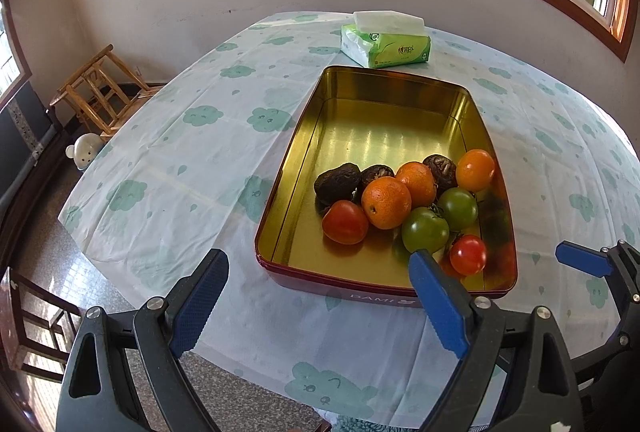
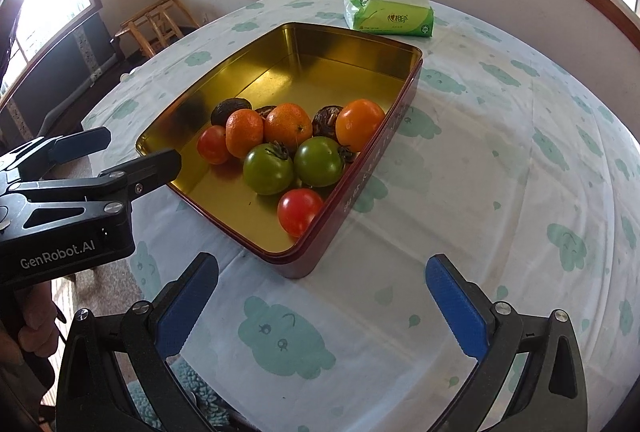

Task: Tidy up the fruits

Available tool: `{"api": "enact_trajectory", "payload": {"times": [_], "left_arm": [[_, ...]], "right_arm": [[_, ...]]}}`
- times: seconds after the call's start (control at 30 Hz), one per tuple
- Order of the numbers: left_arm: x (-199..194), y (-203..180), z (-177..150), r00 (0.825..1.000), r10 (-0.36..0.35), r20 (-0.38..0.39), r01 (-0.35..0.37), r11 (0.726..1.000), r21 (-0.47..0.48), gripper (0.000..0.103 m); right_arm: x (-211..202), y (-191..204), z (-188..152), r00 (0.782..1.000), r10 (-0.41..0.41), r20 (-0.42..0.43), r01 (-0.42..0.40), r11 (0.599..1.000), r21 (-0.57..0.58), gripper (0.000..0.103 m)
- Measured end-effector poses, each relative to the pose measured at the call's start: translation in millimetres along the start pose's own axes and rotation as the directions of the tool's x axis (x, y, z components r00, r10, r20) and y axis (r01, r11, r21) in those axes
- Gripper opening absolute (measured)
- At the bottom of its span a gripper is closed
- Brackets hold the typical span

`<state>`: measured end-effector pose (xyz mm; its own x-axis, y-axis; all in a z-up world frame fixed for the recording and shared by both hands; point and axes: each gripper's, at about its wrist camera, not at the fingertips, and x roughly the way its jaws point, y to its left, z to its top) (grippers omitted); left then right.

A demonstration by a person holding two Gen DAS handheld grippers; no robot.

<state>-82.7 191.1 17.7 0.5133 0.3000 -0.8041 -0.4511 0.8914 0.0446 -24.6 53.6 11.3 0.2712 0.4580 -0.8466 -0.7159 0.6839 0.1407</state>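
**A:** What about the claws — start with the left gripper (image 1: 316, 296).

**B:** Its blue pads are spread wide with nothing between them. It hangs above the near edge of the tablecloth (image 1: 168, 168), tilted down toward the tin (image 1: 280, 168), and its right finger (image 1: 438, 306) overlaps the tin's near rim in the left wrist view. It touches no fruit.

**A:** And the right gripper (image 2: 322, 306)?

**B:** Also released, jaws far apart, holding nothing. It hovers over the cloth in front of the tin's near corner. From its camera the left gripper shows at the left edge, one black finger reaching up to the tin's near-left rim; whether it touches the rim I cannot tell. A hand (image 2: 24, 336) grips its handle.

**A:** Where is the fruit?

**B:** All inside the gold-lined tin (red on the outside), bunched at the near end — the far half is bare. Three oranges: the front orange (image 1: 386, 202), the middle orange (image 1: 418, 182) and the right orange (image 1: 475, 170). Behind them are three dark wrinkled fruits (image 1: 337, 182). Two green tomatoes (image 1: 425, 230) sit side by side, touching. One red tomato (image 1: 345, 222) lies at the left of the pile, the other red tomato (image 1: 468, 254) nearest the front wall.

**A:** Anything else on the table?

**B:** A green tissue pack (image 1: 386, 44) beyond the tin's far end. A wooden stool (image 1: 96, 92) stands by the wall.
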Motion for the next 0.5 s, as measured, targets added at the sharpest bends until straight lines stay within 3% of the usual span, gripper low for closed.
{"api": "enact_trajectory", "payload": {"times": [0.5], "left_arm": [[5.0,-7.2,-1.2,0.999,-0.031,-0.024,0.032,0.999,0.025,0.090]], "right_arm": [[5.1,0.5,-0.5,1.000,0.002,-0.014,-0.002,1.000,-0.008,0.103]]}}
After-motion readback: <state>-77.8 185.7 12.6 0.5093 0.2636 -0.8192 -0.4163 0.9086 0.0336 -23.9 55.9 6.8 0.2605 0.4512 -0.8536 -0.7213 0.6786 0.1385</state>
